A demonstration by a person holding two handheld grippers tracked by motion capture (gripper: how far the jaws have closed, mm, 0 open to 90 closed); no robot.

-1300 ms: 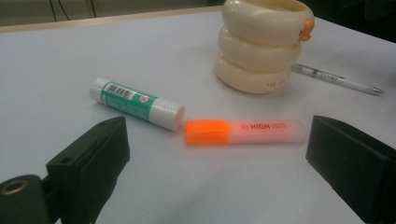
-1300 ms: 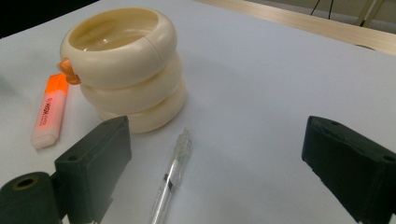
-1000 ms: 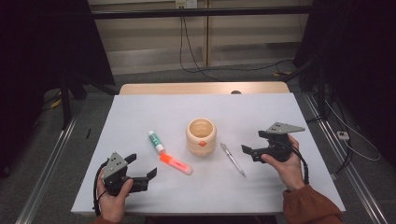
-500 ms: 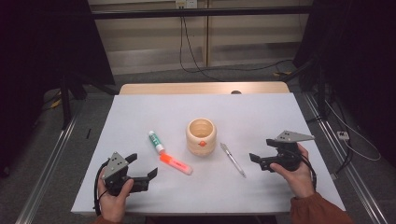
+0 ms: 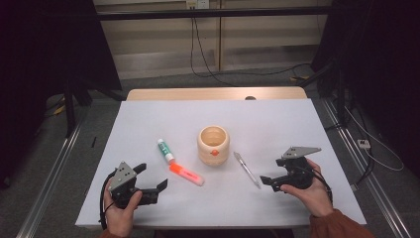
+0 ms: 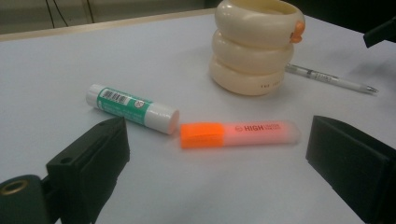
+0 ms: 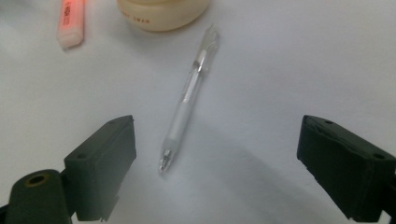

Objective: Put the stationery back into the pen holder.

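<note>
Nothing is gathered yet: our right gripper (image 5: pixel 271 180), jaws spread wide, nears the pen (image 7: pixel 187 99) lying on the worktop (image 5: pixel 277 124) beside the cup (image 5: pixel 213 144), while our left gripper (image 5: pixel 151 184) waits, jaws apart.

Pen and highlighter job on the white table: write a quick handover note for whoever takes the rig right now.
Left claw: open, holding nothing, aimed at the orange highlighter.
Right claw: open, holding nothing, aimed at the clear pen, with the pen tip between its jaws in the right gripper view.
Things: the wooden cup stands upright mid-table. The glue stick and highlighter lie to its left, the pen to its right, all flat on the table.
Done: nothing gripped yet.
Left: probably close on the pen and highlighter; the cup seems their likely destination.
</note>
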